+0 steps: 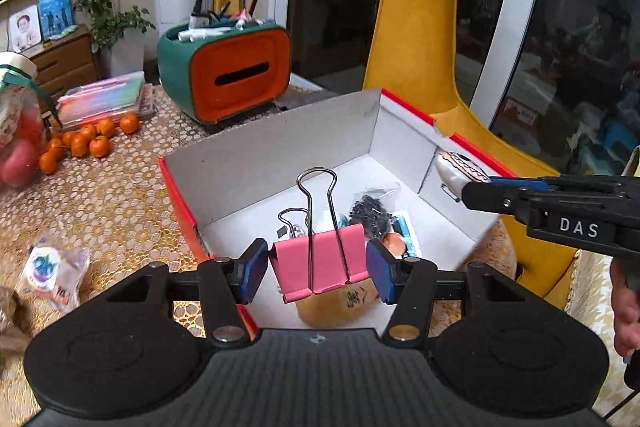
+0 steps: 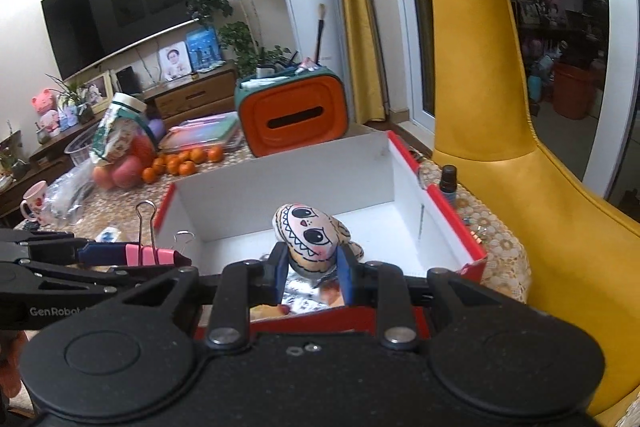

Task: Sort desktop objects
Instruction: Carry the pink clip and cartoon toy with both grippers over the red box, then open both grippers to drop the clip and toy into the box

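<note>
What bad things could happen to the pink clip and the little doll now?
The left tool pinches the pink clip only by its sides, so it might twist free and miss the box. The right tool holds the doll low down, so it could tip. The two tools are close and might bump.
</note>
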Available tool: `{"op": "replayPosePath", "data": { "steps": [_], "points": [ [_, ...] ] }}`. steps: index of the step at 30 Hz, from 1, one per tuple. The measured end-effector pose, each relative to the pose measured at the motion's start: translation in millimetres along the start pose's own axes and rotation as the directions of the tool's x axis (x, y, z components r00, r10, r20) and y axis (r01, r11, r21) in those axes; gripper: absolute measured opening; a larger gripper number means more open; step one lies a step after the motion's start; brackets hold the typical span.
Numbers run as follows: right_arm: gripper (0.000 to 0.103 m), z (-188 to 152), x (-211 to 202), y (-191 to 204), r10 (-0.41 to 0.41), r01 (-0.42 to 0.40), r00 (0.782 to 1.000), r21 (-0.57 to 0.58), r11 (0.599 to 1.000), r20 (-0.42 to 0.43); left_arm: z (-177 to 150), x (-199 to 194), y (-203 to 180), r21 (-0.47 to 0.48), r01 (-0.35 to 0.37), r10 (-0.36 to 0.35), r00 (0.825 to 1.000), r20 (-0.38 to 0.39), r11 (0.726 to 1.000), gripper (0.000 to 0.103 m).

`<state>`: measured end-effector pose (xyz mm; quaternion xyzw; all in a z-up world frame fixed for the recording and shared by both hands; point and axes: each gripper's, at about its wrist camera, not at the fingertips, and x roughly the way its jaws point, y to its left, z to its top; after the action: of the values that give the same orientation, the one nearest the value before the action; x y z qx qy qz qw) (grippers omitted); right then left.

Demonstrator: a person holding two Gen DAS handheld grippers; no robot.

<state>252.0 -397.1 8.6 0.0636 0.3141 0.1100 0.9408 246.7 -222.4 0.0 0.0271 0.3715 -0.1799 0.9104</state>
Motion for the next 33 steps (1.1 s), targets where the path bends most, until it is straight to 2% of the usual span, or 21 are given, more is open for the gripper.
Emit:
{"op": "replayPosePath", "data": {
  "steps": [12, 18, 22, 27, 30, 33],
  "points": [
    [0.025, 8.1, 48.6, -20.6, -0.045, 0.050, 0.993, 0.048, 0.998, -0.109, 29.8, 65.3, 12.7, 0.025, -0.039, 0.042, 0.989, -0.143, 0.999, 0.053],
    [0.025, 5.5, 61.7, -13.5, -0.086, 0.084, 0.987, -0.018, 0.996, -0.135, 30.1, 84.7, 7.9, 0.062, -0.044, 0.054, 0.983, -0.176, 0.997, 0.053],
    [0.025, 4.4, 66.8, -8.5, -0.096, 0.089, 0.984, -0.053, 0.995, -0.150, 29.5, 92.6, -2.5, 0.133, -0.080, 0.103, 0.979, -0.178, 0.988, 0.053],
    [0.025, 3.5, 70.6, -6.1, -0.089, 0.081, 0.983, -0.058, 0.995, -0.161, 27.4, 99.9, -23.3, 0.240, -0.052, 0.099, 0.978, -0.186, 0.969, 0.053],
    [0.025, 2.9, 71.0, -4.4, -0.087, 0.076, 0.983, -0.073, 0.994, -0.165, 24.9, 107.8, -24.8, 0.238, -0.050, 0.103, 0.971, -0.216, 0.970, 0.053],
    [0.025, 2.4, 71.7, -3.2, -0.085, 0.071, 0.982, -0.088, 0.994, -0.169, 25.7, 112.3, -18.5, 0.196, -0.034, 0.083, 0.965, -0.247, 0.980, 0.053]
  ]
}}
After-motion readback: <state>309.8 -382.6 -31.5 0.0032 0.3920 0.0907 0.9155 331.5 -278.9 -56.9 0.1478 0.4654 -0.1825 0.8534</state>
